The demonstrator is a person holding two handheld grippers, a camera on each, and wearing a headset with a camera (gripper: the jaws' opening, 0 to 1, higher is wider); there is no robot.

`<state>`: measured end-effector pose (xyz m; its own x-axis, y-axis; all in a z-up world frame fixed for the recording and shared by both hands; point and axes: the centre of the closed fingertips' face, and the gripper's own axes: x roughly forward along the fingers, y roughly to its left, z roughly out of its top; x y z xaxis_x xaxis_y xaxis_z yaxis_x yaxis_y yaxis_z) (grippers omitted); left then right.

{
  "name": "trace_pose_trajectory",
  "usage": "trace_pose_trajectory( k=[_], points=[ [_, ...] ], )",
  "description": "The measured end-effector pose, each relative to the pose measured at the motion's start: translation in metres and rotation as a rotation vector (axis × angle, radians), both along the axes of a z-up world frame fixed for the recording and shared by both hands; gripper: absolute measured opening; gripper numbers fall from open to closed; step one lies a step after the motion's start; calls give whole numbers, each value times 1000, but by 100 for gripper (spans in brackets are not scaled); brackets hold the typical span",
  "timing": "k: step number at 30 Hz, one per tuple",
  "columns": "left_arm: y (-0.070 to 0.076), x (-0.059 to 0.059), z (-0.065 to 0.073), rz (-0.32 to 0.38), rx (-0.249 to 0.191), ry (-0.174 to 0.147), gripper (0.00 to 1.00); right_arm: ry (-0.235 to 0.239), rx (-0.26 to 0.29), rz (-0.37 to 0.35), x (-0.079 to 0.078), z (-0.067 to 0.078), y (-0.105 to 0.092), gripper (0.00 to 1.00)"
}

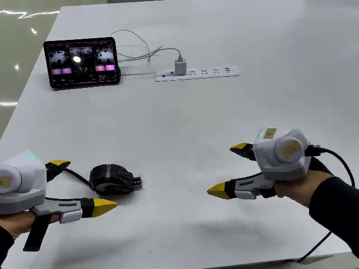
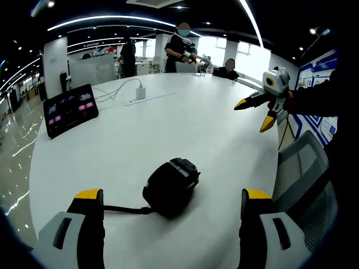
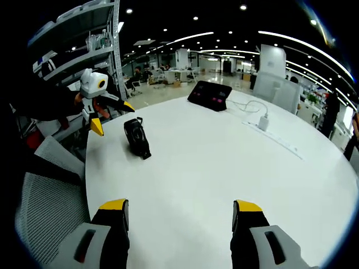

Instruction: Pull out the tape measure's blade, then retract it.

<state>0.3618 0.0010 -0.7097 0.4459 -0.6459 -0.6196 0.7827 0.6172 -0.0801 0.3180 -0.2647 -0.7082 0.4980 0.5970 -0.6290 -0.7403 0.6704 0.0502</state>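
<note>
Now your left gripper point(image 1: 84, 185) gapes wide beside the tape measure point(image 1: 112, 179) near the front edge of the worktop point(image 1: 185, 123); your right gripper point(image 1: 227, 169), equally wide, hovers well apart.

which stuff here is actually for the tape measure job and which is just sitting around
For the job: tape measure; left gripper and right gripper, both open and holding nothing.
Just lying about: tablet; power strip; charger plugged into it; cables.
</note>
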Motion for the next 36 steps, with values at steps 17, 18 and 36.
trace_pose_trajectory(
  k=[17,18,36],
  points=[
    [16,-11,2,-48,43,-22,99,6,-25,-73,-35,-7,-69,96],
    [16,-13,2,-48,42,-14,99,5,-25,-76,-37,-6,-73,98],
    [24,-15,2,-17,39,-43,99,8,-68,-105,-50,0,-140,99]
  ],
)
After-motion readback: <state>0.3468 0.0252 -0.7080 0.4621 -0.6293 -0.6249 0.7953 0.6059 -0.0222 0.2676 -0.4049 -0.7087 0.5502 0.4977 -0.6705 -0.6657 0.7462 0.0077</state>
